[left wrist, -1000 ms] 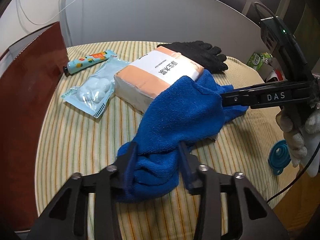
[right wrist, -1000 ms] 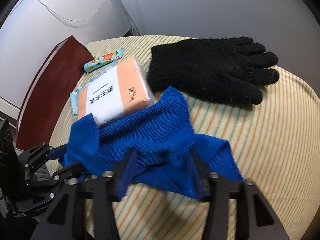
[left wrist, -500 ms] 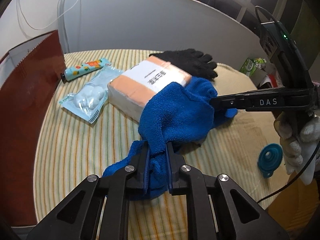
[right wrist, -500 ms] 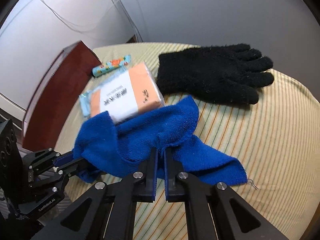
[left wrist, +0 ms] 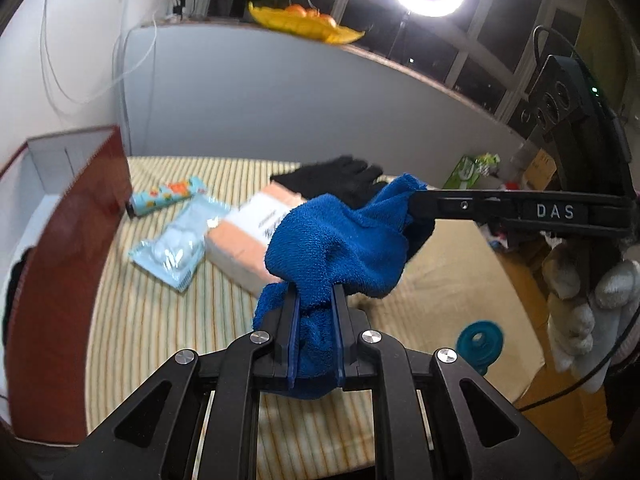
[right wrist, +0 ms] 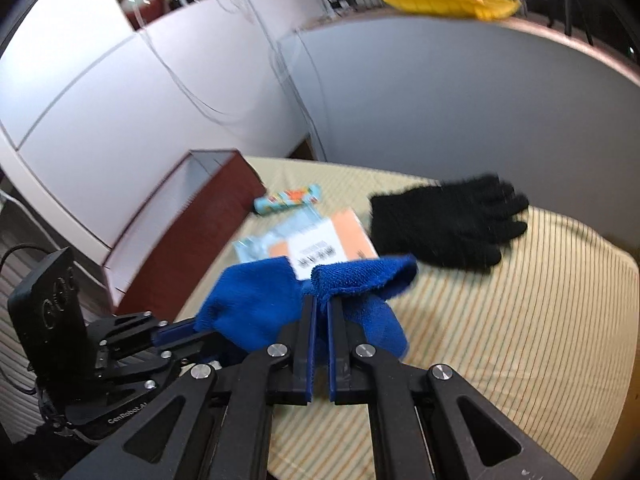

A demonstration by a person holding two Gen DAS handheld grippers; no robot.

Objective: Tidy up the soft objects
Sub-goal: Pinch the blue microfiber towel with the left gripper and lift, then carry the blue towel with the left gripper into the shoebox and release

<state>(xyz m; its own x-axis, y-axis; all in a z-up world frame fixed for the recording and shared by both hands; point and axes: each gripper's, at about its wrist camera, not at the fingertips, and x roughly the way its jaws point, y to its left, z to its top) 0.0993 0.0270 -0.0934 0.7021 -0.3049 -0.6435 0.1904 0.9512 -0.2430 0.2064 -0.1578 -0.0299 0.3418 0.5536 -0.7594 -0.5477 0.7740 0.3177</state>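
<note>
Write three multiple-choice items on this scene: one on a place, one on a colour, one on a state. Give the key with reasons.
1. Where does the black glove lie?
A. on the striped cloth, beyond the orange pack
B. inside the red box
C. between a gripper's jaws

2. What colour is the towel?
A. green
B. blue
C. white

3. How is the towel held?
A. only by the left gripper
B. by neither gripper
C. by both, the left gripper and the right gripper

Key:
1 A: the glove rests flat on the cloth behind the pack, with nothing gripping it.
2 B: the terry fabric is bright blue in both views.
3 C: each wrist view shows its own jaws shut on a fold, and the towel hangs between them, clear of the cloth.
</note>
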